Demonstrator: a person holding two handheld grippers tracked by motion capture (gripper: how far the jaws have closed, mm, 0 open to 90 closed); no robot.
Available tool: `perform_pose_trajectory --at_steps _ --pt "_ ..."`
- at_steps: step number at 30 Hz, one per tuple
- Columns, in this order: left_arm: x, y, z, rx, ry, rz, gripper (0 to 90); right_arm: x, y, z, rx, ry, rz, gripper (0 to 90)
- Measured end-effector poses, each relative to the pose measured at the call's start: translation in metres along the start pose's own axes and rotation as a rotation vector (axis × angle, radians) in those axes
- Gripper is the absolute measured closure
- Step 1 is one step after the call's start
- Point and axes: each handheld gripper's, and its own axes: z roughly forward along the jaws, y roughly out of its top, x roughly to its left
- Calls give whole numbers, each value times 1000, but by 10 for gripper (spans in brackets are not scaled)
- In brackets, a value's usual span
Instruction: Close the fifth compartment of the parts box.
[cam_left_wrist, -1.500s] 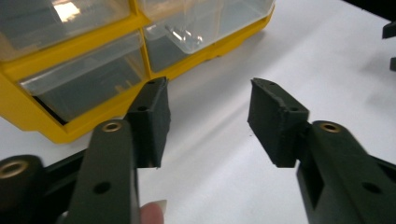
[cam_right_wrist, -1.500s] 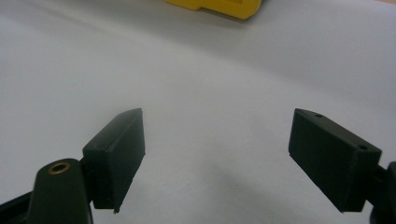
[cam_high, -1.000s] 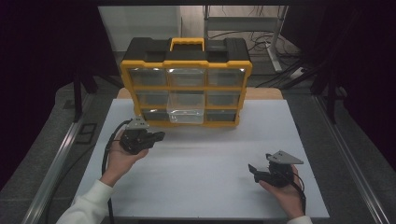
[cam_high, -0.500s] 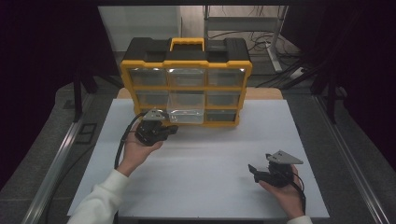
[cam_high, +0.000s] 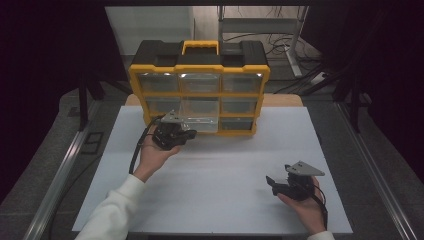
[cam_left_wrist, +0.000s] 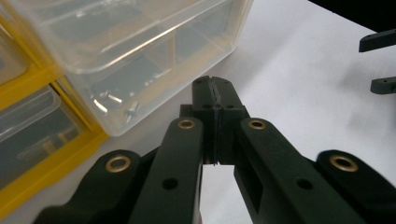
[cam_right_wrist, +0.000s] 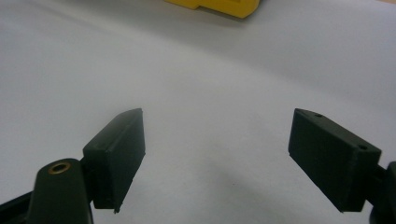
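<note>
A yellow and black organiser (cam_high: 199, 82) with clear drawers stands upright at the back of the white table (cam_high: 220, 165). Its bottom middle drawer (cam_high: 200, 123) sticks out a little, and small screws lie inside the drawer (cam_left_wrist: 140, 46). My left gripper (cam_high: 191, 134) sits just in front of that drawer's left corner. Its jaws are shut with nothing between them, and the left gripper (cam_left_wrist: 215, 89) points just past the drawer's corner. My right gripper (cam_high: 272, 183) rests low at the front right of the table. The right gripper (cam_right_wrist: 219, 158) is open over bare table.
The yellow frame (cam_left_wrist: 46, 154) runs beside the pulled-out drawer. A corner of the organiser (cam_right_wrist: 224, 7) lies far ahead of the right jaws. The right gripper's two jaws (cam_left_wrist: 379, 42) appear at the far edge of the left gripper view. Metal rails (cam_high: 60, 175) flank the table.
My left gripper has moved right and toward the organiser, ending by the protruding bottom drawer. Its jaws stayed shut. The right gripper has not moved.
</note>
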Motion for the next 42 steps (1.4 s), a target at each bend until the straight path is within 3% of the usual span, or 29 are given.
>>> perform_pose_trajectory --at_steps 4,10,12,32,42 --pt "-2 3 5 17 23 16 896 0 0 0 -1 0 -1 195" --pt "3 6 10 18 41 -6 896 -1 0 -1 0 -2 -1 195" --pt "6 6 11 21 28 -20 896 0 0 -1 -1 -3 -1 195" --pt "8 16 16 30 61 -25 895 -1 0 -1 -3 -3 1 195" --pt "12 19 18 20 66 -51 895 -1 0 -1 -4 -3 3 195"
